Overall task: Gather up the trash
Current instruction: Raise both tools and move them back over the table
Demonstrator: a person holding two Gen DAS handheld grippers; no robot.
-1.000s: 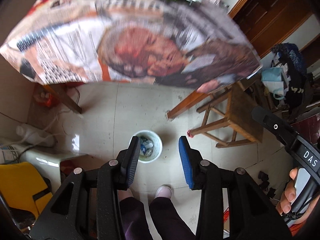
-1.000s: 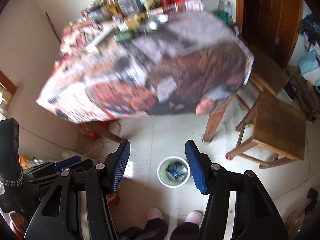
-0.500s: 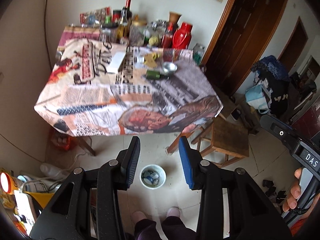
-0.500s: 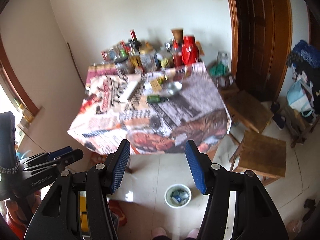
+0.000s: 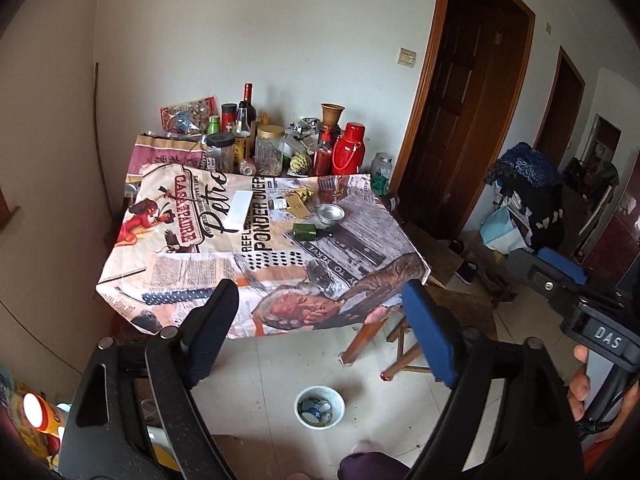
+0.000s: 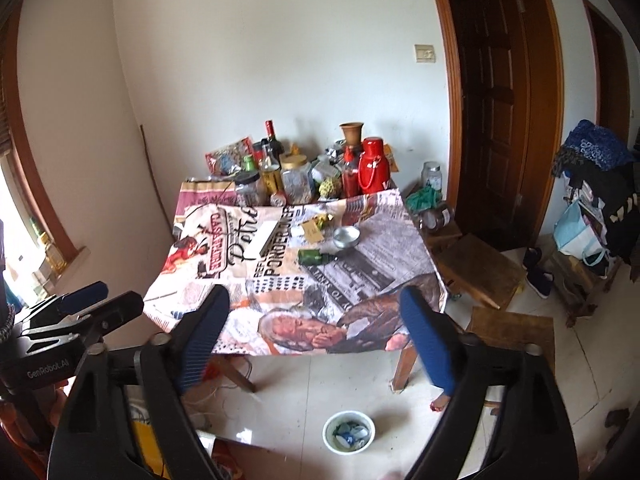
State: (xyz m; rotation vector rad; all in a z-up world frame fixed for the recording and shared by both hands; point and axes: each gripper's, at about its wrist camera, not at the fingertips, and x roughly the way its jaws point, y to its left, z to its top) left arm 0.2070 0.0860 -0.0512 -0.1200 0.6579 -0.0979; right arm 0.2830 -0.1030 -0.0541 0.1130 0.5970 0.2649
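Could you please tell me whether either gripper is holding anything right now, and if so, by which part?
Nothing is held. The left gripper and right gripper both stand open with empty gaps.

My right gripper (image 6: 316,340) is hanging spread wide, holding nothing. Below it, a white bin (image 6: 349,433) is sitting on the floor, holding scraps.

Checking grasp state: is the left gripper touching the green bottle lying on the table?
Apart. In the left wrist view the left gripper hangs open, off the table's near edge, with bare tablecloth between it and the green bottle.
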